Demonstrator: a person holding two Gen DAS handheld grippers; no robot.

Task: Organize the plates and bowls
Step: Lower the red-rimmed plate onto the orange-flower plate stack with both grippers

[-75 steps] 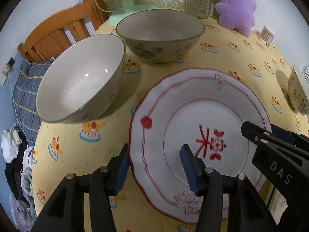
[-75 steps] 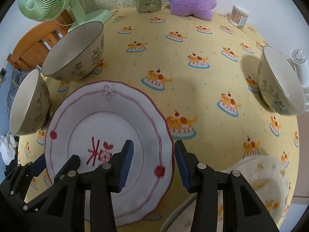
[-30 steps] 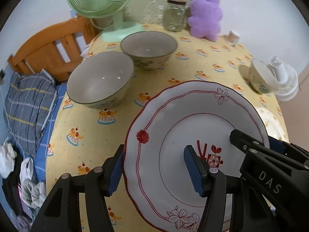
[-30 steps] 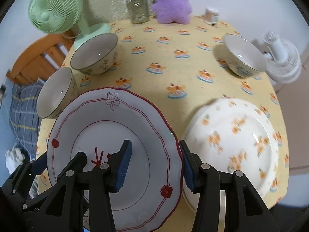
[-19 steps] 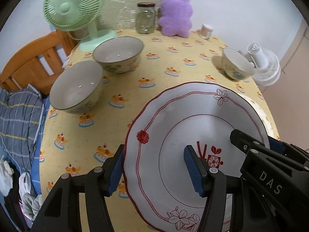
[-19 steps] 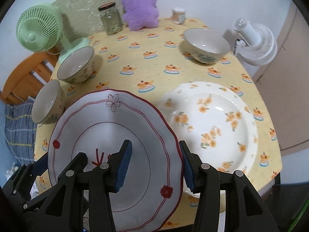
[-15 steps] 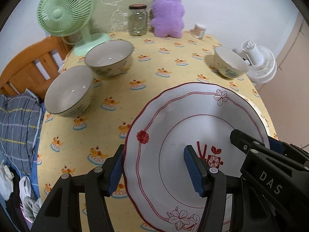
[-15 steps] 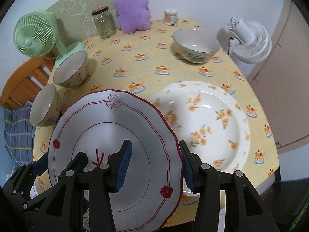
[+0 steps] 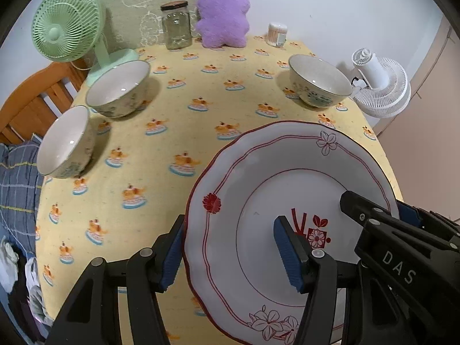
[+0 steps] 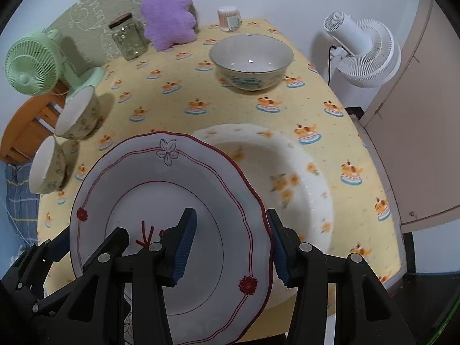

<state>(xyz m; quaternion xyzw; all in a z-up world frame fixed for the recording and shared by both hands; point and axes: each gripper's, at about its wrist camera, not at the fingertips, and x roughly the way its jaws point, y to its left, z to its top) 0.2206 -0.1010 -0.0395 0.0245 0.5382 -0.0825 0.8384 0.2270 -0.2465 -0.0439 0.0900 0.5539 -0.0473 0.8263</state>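
Here, the left tool (image 9: 234, 251) and right tool (image 10: 230, 241) each pinch the scalloped, red-rimmed white plate (image 10: 161, 215), held above the table (image 9: 201, 86); three bowls (image 10: 251, 60) sit empty.

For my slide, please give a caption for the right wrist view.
Both grippers hold the red-rimmed plate above the table, beside the orange-flowered plate lying on the yellow cloth.
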